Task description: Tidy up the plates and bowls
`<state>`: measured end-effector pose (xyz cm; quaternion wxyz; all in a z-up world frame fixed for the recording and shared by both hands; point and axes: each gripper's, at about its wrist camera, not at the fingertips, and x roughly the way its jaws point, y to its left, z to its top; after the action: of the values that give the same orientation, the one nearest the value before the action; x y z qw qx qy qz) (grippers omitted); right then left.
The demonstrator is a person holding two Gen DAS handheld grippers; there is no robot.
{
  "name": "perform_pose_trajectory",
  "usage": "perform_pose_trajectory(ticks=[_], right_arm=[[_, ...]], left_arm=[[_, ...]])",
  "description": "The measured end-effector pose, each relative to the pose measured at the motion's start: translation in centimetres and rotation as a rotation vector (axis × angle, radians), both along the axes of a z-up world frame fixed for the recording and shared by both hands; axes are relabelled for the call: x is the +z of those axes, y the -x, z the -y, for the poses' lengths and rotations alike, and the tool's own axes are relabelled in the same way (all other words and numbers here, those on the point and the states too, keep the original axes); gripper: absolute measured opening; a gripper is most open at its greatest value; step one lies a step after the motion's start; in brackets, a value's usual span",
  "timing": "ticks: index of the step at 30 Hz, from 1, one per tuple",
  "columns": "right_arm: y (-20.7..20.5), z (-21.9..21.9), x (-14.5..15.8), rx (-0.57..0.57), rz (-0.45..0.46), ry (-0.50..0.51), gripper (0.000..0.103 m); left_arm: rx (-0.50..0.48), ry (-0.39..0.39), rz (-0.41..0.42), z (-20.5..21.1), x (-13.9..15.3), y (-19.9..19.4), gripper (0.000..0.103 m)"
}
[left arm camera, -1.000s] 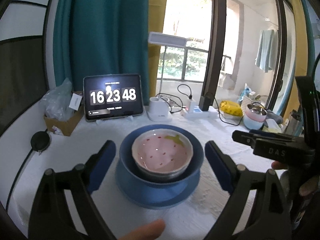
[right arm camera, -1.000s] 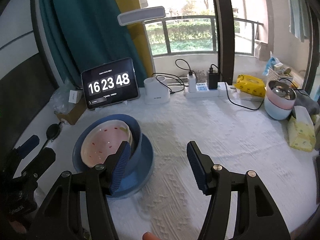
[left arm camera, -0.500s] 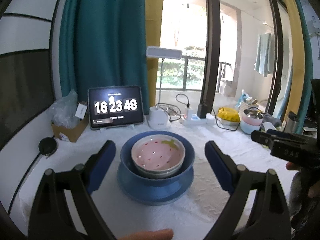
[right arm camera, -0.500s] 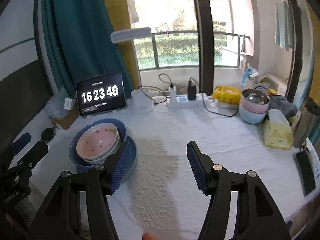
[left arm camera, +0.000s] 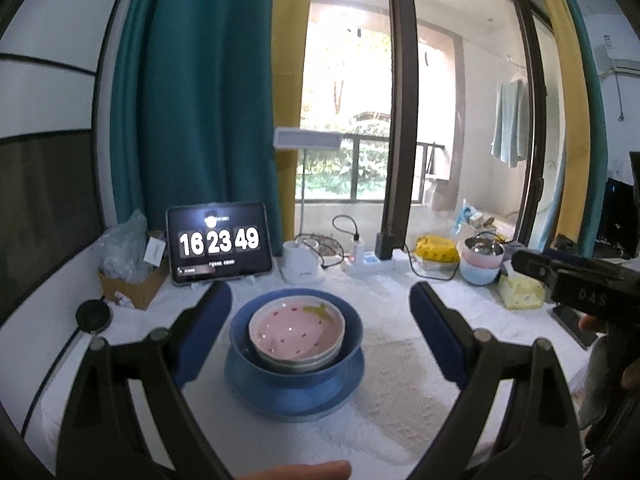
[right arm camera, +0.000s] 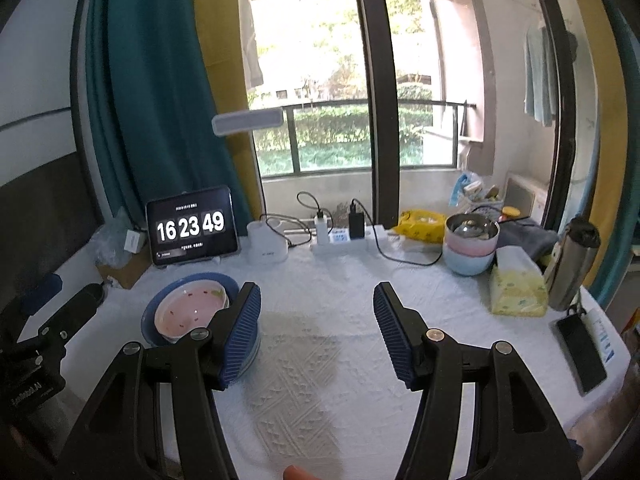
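A pink strawberry-patterned bowl (left arm camera: 297,326) sits nested in a blue bowl (left arm camera: 352,336), which rests on a blue plate (left arm camera: 294,398) on the white tablecloth. My left gripper (left arm camera: 320,308) is open, its blue pads wide on either side of the stack and short of it, touching nothing. In the right wrist view the same pink bowl (right arm camera: 188,312) and blue bowl (right arm camera: 152,316) lie at the left, partly behind the left finger. My right gripper (right arm camera: 318,312) is open over bare cloth, holding nothing.
A tablet clock (left arm camera: 219,242), a white lamp base (left arm camera: 300,268) and a power strip (right arm camera: 348,242) line the back edge. A stack of pink and light-blue bowls (right arm camera: 470,250), a tissue pack (right arm camera: 516,288), a flask (right arm camera: 572,264) and a phone (right arm camera: 580,348) stand at the right.
Both grippers have pulled back and risen, so the bowl stack looks smaller and farther away. More of the window and room shows. The clock has changed from 48 to 49.
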<state>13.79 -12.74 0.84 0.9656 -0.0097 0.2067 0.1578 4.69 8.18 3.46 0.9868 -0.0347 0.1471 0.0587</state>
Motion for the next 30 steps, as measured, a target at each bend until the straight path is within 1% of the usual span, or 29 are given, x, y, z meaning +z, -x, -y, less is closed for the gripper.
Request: perform_pose_trajectory(ticks=[11, 23, 30], right_arm=[[2.2, 0.9, 2.0, -0.022, 0.074, -0.006, 0.062], [4.2, 2.6, 3.4, -0.063, 0.133, -0.011, 0.062], [4.5, 3.4, 3.4, -0.08, 0.136, -0.019, 0.062]], left_arm=[[-0.008, -0.011, 0.058, 0.4, 2.5, 1.5, 0.092], [-0.015, -0.022, 0.098, 1.1, 4.0, 2.3, 0.092], [-0.013, -0.024, 0.086, 1.2, 4.1, 2.2, 0.092]])
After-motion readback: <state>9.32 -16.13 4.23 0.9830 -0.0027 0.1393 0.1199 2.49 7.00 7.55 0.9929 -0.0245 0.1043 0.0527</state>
